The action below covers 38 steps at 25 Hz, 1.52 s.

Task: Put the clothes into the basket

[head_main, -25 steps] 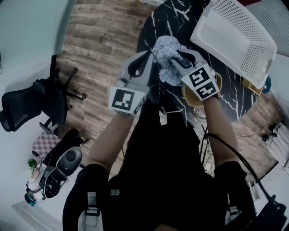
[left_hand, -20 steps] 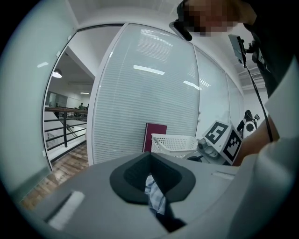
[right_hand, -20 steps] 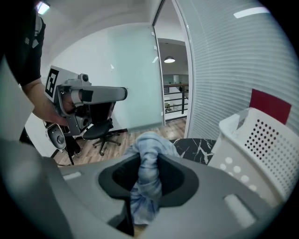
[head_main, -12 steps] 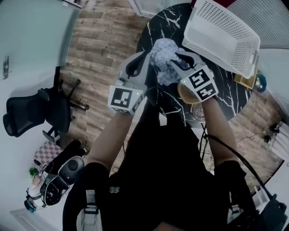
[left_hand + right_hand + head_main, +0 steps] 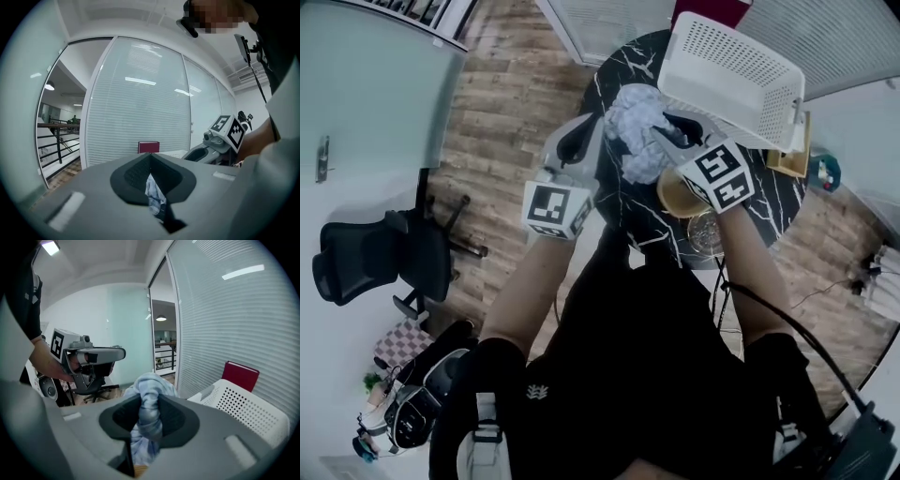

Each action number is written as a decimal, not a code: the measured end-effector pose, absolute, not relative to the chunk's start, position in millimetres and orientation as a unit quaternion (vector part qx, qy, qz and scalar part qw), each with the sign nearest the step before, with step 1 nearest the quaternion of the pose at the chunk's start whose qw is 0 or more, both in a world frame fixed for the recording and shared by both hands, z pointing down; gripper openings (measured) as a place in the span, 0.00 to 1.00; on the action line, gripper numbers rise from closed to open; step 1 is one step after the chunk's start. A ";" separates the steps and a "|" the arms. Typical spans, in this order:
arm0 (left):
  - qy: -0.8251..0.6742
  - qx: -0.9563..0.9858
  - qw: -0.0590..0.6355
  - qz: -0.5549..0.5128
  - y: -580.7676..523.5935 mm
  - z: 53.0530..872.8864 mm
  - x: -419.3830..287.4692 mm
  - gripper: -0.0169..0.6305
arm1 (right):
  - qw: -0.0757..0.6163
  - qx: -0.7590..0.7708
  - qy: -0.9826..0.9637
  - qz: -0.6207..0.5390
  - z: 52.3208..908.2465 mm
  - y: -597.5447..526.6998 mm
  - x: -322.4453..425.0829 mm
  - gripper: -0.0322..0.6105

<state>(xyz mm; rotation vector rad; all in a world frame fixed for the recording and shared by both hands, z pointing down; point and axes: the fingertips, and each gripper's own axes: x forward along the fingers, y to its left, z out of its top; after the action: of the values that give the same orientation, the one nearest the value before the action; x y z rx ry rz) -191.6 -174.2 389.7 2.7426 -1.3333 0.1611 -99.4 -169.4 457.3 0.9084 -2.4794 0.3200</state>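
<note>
Clothes (image 5: 636,131) are bunched up over the table (image 5: 626,67), right beside the basket (image 5: 733,77). Left gripper (image 5: 602,122) is pinched on a thin edge, right gripper (image 5: 667,131) clamped on a fat wad.

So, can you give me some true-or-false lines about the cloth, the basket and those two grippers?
1. The left gripper and the right gripper are both shut on the cloth. True.
2. The cloth lies in the basket. False: it is held up outside the basket, next to it.
3. The basket is white. True.
4. The table is bare wood. False: it is black with white veins.
5. A black chair stands on the floor. True.
</note>
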 end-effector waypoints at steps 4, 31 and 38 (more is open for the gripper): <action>-0.428 0.902 0.032 0.041 -171.8 372.0 -177.2 0.04 | 0.235 0.345 -0.903 0.101 438.9 -164.6 -84.5 0.23; -0.394 0.919 -0.010 0.005 -183.0 296.6 -129.0 0.04 | 0.170 0.436 -0.882 0.054 323.9 -191.2 -12.7 0.23; -0.382 0.924 -0.019 -0.005 -191.3 276.8 -110.3 0.04 | 0.156 0.462 -0.872 0.049 306.7 -198.1 11.6 0.23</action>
<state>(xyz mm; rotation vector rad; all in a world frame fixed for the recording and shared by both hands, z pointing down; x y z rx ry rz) -110.3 -191.3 276.8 2.9370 -1.2160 -0.0157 11.6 -198.1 306.7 1.3218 -2.4975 0.1396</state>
